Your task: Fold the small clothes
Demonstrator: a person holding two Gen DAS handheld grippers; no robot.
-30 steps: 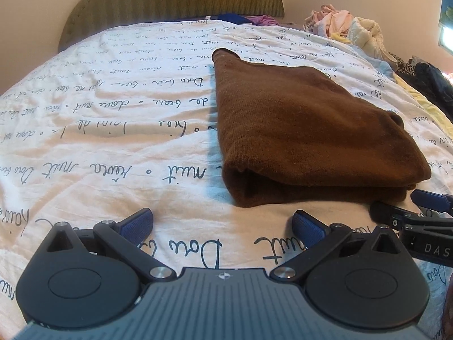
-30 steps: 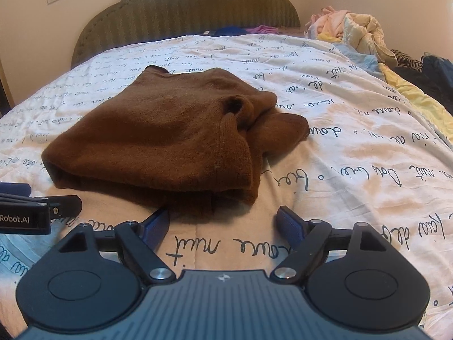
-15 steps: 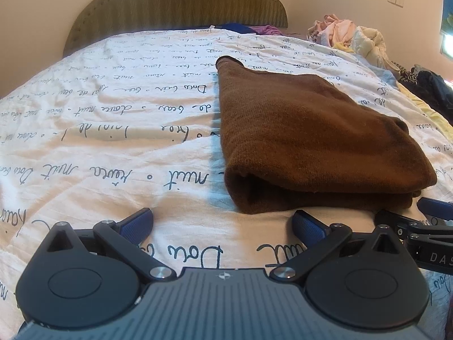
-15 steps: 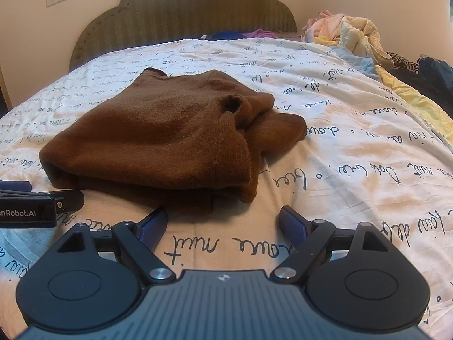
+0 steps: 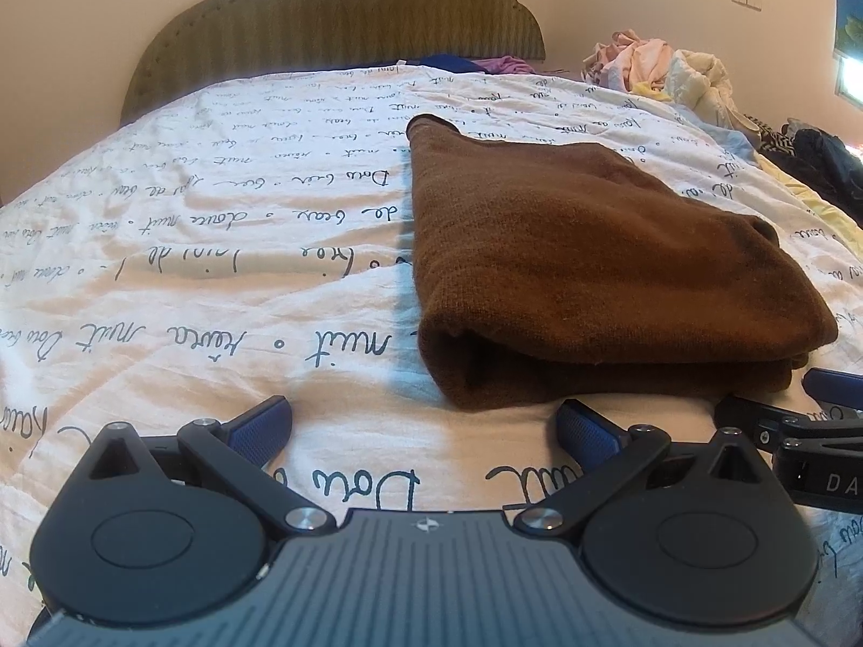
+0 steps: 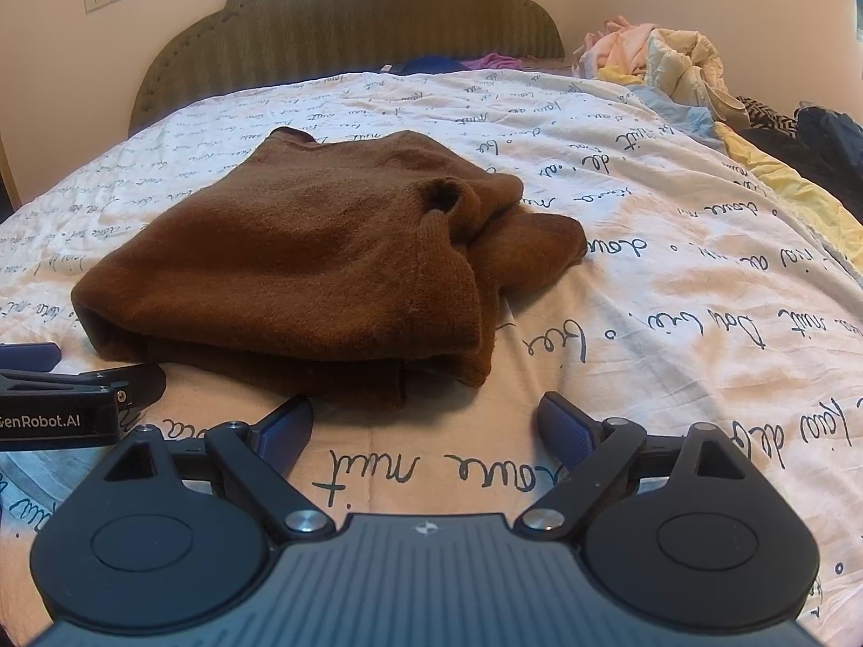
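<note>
**On the bed, folded brown garment, both tongs wide**

On the bed (image 5: 216, 280), a folded brown garment (image 5: 593, 280) lies just beyond the left tongs (image 5: 426, 420) and right tongs (image 6: 426, 420). Both spread wide, holding nothing, near its front edge.

Bed (image 5: 162, 280) spread with a white sheet (image 6: 674, 291) printed in dark handwritten script, backed by an olive ribbed headboard (image 5: 334, 16). Lying directly on the sheet, mid-bed: a folded brown garment (image 5: 593, 269), thick layers stacked. Along the right edge: a heap of pale pink and cream clothes (image 6: 663, 59) and dark garments (image 5: 825, 167) farther down.
</note>
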